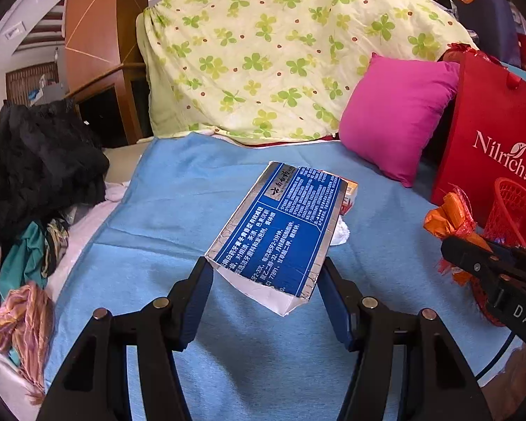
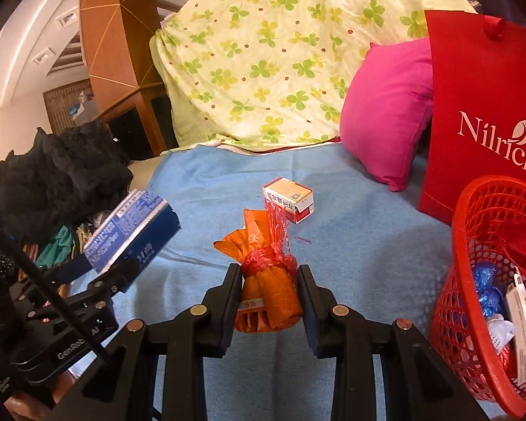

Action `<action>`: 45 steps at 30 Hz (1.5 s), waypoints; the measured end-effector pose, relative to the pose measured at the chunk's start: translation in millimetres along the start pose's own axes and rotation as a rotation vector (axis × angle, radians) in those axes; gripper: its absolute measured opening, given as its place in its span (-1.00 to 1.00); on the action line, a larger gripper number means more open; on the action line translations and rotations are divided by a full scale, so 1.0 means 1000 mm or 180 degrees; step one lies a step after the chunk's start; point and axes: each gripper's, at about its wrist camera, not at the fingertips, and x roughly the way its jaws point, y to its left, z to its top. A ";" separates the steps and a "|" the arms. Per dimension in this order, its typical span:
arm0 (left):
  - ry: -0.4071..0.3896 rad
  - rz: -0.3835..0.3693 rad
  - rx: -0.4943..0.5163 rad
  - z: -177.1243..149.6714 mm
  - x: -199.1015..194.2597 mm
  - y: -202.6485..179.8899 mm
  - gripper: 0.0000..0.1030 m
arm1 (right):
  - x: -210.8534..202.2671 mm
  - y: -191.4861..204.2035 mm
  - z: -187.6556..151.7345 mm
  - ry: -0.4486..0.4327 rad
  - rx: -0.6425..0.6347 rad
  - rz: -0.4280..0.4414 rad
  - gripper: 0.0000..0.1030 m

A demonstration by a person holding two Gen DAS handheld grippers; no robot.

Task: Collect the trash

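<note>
My left gripper (image 1: 264,273) is shut on a blue and silver toothpaste box (image 1: 280,224) and holds it above the blue blanket; the box also shows in the right wrist view (image 2: 133,231). My right gripper (image 2: 270,280) is shut on an orange wrapper bundle (image 2: 268,287) tied with red plastic, also seen in the left wrist view (image 1: 450,217). A small white and red carton (image 2: 291,198) lies on the blanket beyond it. A red mesh basket (image 2: 473,245) at the right holds blue wrappers and a white box.
A blue blanket (image 2: 350,245) covers the bed. A pink pillow (image 2: 389,112) and a red Nilrich bag (image 2: 480,105) stand at the back right. A clover-print quilt (image 2: 280,52) is piled behind. Dark clothes (image 1: 35,165) lie at the left. A white tissue (image 1: 340,233) lies under the toothpaste box.
</note>
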 end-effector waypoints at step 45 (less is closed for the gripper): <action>-0.0023 -0.0028 0.0210 -0.003 0.004 -0.020 0.22 | -0.019 -0.022 0.003 -0.0041 0.0091 0.0045 -0.34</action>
